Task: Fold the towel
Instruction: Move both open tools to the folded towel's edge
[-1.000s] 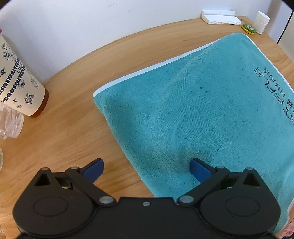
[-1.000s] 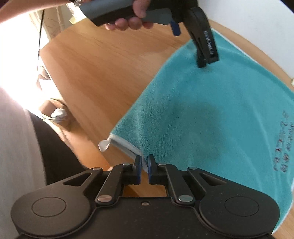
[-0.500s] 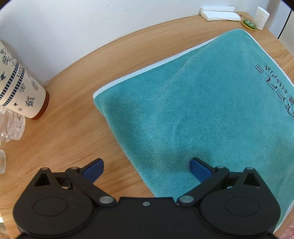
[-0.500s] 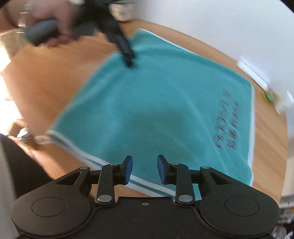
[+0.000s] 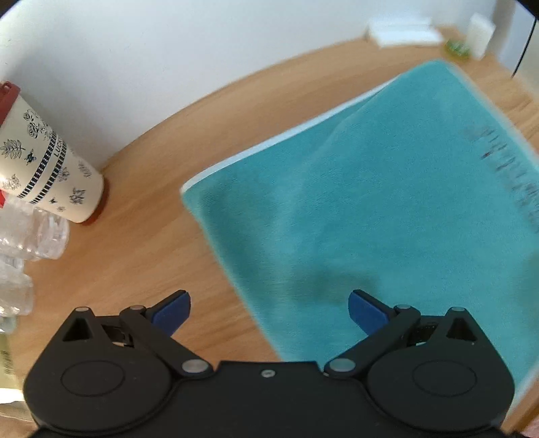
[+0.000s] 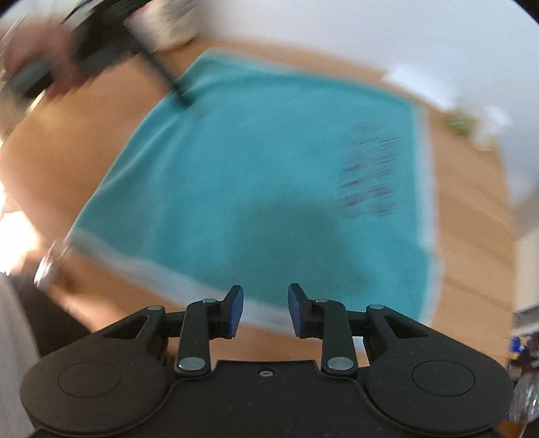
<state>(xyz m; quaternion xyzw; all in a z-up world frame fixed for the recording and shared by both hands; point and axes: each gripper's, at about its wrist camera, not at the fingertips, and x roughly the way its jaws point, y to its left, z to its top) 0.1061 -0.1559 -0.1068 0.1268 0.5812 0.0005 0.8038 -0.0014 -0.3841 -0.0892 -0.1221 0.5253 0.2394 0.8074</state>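
A teal towel (image 5: pixel 387 209) with a pale border and dark lettering lies folded flat on the wooden table (image 5: pixel 141 242). My left gripper (image 5: pixel 269 311) is wide open above the towel's near left edge, one blue pad over wood and the other over cloth. In the right wrist view the same towel (image 6: pixel 269 175) fills the middle, blurred by motion. My right gripper (image 6: pixel 265 311) hangs open over its near pale hem, holding nothing. The left gripper and a hand (image 6: pixel 50 70) show blurred at the towel's far left corner.
A floral cup (image 5: pixel 47 168) with a red base stands at the left by the wall, with clear plastic bottles (image 5: pixel 27 242) beside it. Folded white paper (image 5: pixel 401 30), a small green item (image 5: pixel 456 49) and a white jar (image 5: pixel 480 35) sit at the far right.
My right gripper let go of the towel's hem corner, opened and swung right across the near edge. My left gripper stayed open and drew back slightly.
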